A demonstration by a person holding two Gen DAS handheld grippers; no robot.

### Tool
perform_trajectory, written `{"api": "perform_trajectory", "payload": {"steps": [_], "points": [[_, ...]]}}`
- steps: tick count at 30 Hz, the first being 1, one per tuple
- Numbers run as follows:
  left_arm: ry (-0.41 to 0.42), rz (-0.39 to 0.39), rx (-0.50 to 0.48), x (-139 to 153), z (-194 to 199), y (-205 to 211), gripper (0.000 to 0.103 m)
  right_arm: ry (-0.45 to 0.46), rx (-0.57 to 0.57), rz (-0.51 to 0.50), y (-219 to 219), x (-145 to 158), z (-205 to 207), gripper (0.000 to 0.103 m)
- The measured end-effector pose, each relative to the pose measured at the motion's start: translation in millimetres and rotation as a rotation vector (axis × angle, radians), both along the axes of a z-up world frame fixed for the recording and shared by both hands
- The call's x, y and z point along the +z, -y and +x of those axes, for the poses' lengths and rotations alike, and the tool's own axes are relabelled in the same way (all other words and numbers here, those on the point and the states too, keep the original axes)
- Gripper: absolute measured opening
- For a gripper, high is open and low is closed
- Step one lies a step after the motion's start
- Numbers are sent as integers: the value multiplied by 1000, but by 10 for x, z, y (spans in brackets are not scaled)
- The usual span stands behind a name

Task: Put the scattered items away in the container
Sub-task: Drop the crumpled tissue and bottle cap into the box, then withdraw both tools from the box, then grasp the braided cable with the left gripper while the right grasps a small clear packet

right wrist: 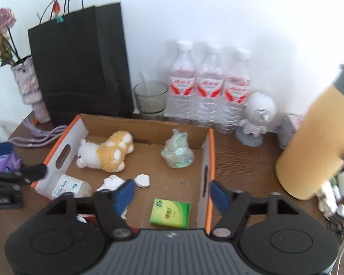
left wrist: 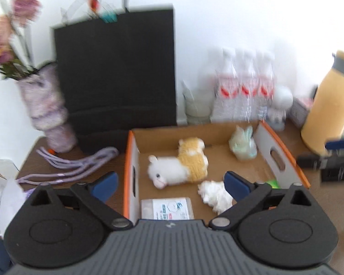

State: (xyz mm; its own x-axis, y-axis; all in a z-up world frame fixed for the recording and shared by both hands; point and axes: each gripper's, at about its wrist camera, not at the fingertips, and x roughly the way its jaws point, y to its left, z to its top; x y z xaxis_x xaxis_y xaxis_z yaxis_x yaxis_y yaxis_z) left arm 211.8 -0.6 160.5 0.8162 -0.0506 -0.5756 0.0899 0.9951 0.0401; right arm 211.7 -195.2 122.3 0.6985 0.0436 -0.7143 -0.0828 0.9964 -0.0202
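Hovering over the box (right wrist: 208,151), left gripper (left wrist: 170,184) and right gripper (right wrist: 172,194) both stand apart and empty, while the plush (right wrist: 105,152) lies inside: light, soft, unbreakable, best pinched across its yellow body.

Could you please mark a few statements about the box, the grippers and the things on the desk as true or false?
1. The plush sheep lies inside the cardboard box. True.
2. The right gripper is clamped on the green packet. False: its jaws stand open and empty above the packet, which lies in the box.
3. Three water bottles stand by the wall behind the box. True.
4. The left gripper holds the crumpled tissue. False: it is open and holds nothing.
5. The black paper bag lies flat in the box. False: it stands upright behind it.
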Motion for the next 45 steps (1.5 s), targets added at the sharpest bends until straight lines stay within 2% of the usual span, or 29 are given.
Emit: {"api": "perform_trajectory", "payload": {"steps": [3, 7, 11, 15, 20, 24, 27, 30, 33, 35, 37, 39, 42, 44, 45], "points": [[123, -13, 40, -62, -388, -7, 103, 121, 22, 38, -75, -107, -359, 77], [271, -70, 39, -155, -883, -12, 103, 321, 24, 87, -112, -244, -857, 78], [344, -72, 23, -185, -1205, 46, 103, 421, 6, 85, -157, -294, -1225, 81], [341, -63, 42, -226, -1531, 53, 103, 437, -4, 91, -183, -288, -1538, 81], [303, -120, 25, -558, -2252, -2, 103, 448, -2, 120, -190, -509, -2293, 87], [239, -105, -26, -938, -2789, -8, 103, 385, -13, 145, -165, -831, -2897, 87], [185, -109, -64, -1100, -2967, 14, 103, 320, -20, 163, -133, -1048, -3183, 87], [182, -113, -83, -1130, -2936, 58, 103, 312, -45, 134, -137, -1143, -3311, 87], [164, -116, -79, -1141, -2740, 125, 102, 321, -42, 145, -118, -1143, -3245, 86], [154, -118, -89, -1149, -2571, 163, 96, 323, -38, 130, -106, -1134, -3128, 85], [143, -115, -91, -1146, -2330, 194, 81, 322, -32, 123, -60, -1135, -2981, 82], [120, -114, -99, -1136, -2042, 230, 72, 308, -36, 125, -4, -1146, -2805, 69], [86, -92, -157, -1171, -1593, 337, 69, 283, -44, 130, 80, -1182, -2546, 52], [56, -42, -209, -1239, -1345, 444, 67, 275, -49, 140, 138, -1198, -2419, 48], [35, -25, -221, -1279, -1249, 483, 62, 273, -48, 143, 154, -1200, -2362, 48]]}}
